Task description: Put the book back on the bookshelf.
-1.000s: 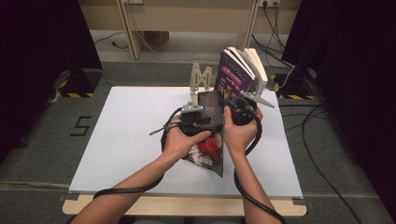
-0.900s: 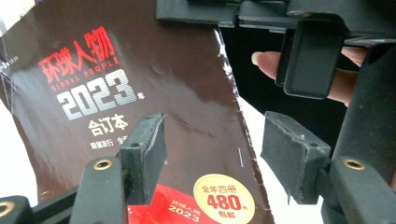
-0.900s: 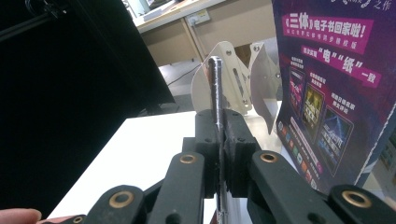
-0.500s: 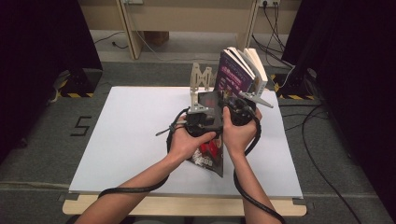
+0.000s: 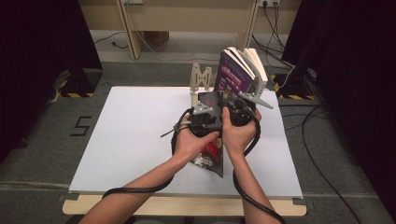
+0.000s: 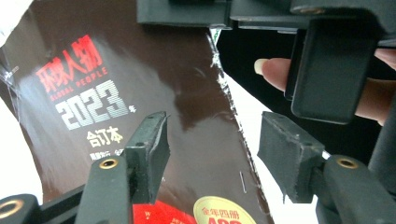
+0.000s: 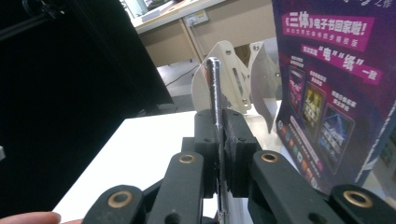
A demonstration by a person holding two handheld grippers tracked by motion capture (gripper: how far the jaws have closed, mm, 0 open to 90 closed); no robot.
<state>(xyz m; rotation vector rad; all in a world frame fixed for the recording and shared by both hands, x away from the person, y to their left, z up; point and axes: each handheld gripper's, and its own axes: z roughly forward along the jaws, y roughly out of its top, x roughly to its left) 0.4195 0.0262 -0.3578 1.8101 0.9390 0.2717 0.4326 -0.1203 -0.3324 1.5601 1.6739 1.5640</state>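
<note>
Both grippers are working together above the middle of the white table (image 5: 130, 140), holding a dark brown magazine (image 6: 154, 93) off the surface. The right gripper (image 7: 219, 154) is pinching the magazine: its two black jaws are pressed together with the thin edge of the magazine (image 7: 214, 88) sandwiched between the pads and sticking up past the tips. The left gripper (image 6: 212, 154) is standing spread; the magazine's glossy cover is lying behind and between its jaws, the cover's torn-looking edge running down through the gap, and neither pad is pressing on it. In the left gripper view the other gripper's body and a fingertip of the person's right hand (image 5: 238, 135) are sitting just beyond the right-side jaw. In the high view the left hand (image 5: 191, 140) is cupping its gripper just beside the right one, with the magazine hanging down below both hands toward the table. Beyond the right gripper's tips a pale wooden rack (image 7: 233, 79) is standing, and just to its right side a purple-covered book (image 7: 327, 84) is leaning upright with further books (image 5: 254, 65) behind it.
</note>
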